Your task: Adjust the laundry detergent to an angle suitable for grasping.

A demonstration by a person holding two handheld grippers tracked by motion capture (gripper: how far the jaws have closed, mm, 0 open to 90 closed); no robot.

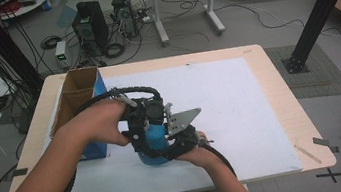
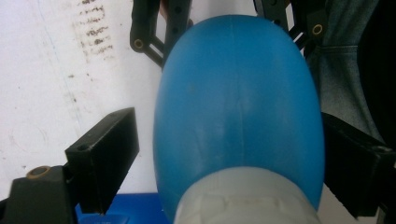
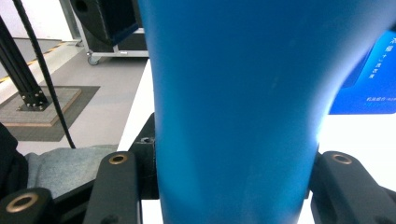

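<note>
Over white mat (image 1: 241, 111), right tongs (image 1: 166, 149) clamping blue bottle (image 1: 154, 141), left tongs (image 1: 138, 131) apart (straddling it)

Left hand (image 1: 101, 123): reaches in from lower left, forearm angled up and right, gripping the left gripper (image 1: 148, 124); jaws spread, the left one clear of what lies between. Right hand (image 1: 194, 150): enters from below, holding the right gripper (image 1: 177, 143); jaws clamped, touching both sides.

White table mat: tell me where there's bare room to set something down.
The white table mat is bare across its right half and along the far edge. It is crowded at left, by the open cardboard box and rounded blue plastic bottle.
</note>
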